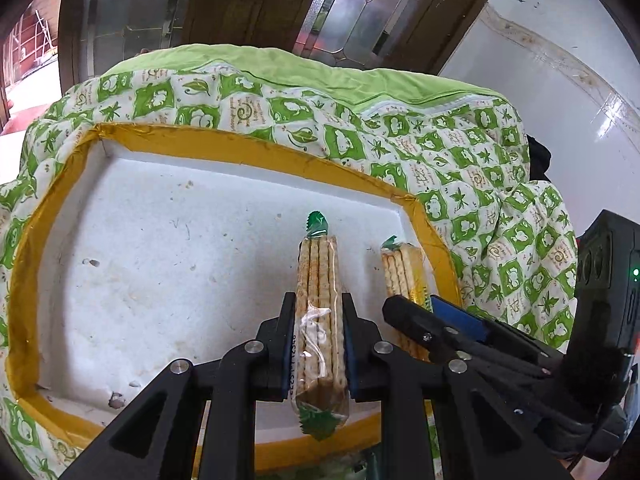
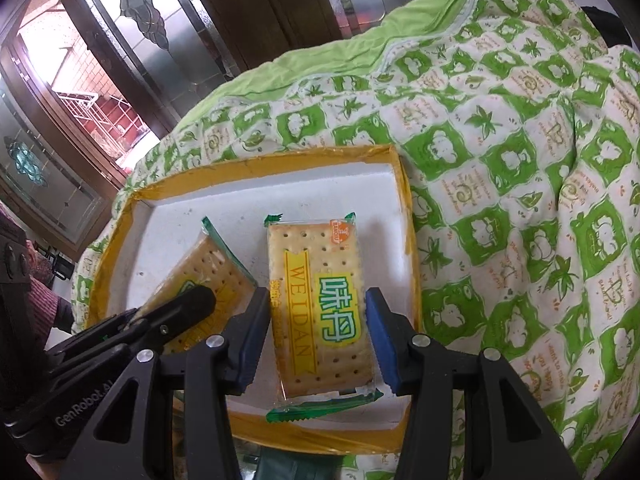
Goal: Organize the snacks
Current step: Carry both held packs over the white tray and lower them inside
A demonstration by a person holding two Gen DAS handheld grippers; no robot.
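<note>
Gripping one cracker pack (image 1: 320, 320) on edge, the left gripper (image 1: 319, 344) hangs over the tray (image 1: 168, 240); the right gripper (image 2: 319, 336) clamps a second pack (image 2: 320, 304) flat beside it.

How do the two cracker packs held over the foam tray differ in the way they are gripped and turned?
The left tongs clamp their cracker pack across its thin sides, so it stands on edge; the right tongs hold their cracker pack across its wide face, label up. The left pair closes narrower than the right.

Both packs are clear-wrapped with green ends, over the yellow-rimmed foam tray.
</note>
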